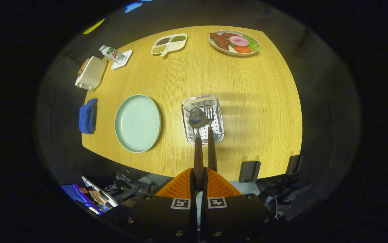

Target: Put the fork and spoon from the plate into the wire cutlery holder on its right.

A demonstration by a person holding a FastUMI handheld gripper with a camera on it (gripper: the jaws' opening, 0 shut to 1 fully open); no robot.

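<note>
Spoon point(197, 118) and fork point(209, 116) stand side by side, their brown handles pinched together between the jaws of the gripper point(199, 182), which are pressed tight on both handles. The spoon's bowl and the fork's tines point away from the gripper and hang over the wire cutlery holder point(202, 119), a shiny rectangular metal basket with a perforated floor. Whether the tips touch the holder's floor cannot be told.

The holder sits on a light wooden surface point(254, 101), just to the right of a pale green plate point(138, 123), which is round and bare. The two are near each other but apart.

To the left of the plate, at the surface's edge, lies a folded blue cloth point(88, 115). Beyond it stands a cream-coloured toaster point(90, 73), and next to that a small bottle point(112, 53) lies tilted on a white coaster point(122, 60).

At the far side of the surface sits a white divided dish point(169, 44) holding three kinds of beans or grains. To its right, well apart, is a white plate of food point(234, 43) with slices of meat, a pink round slice, tomato and green lettuce.
</note>
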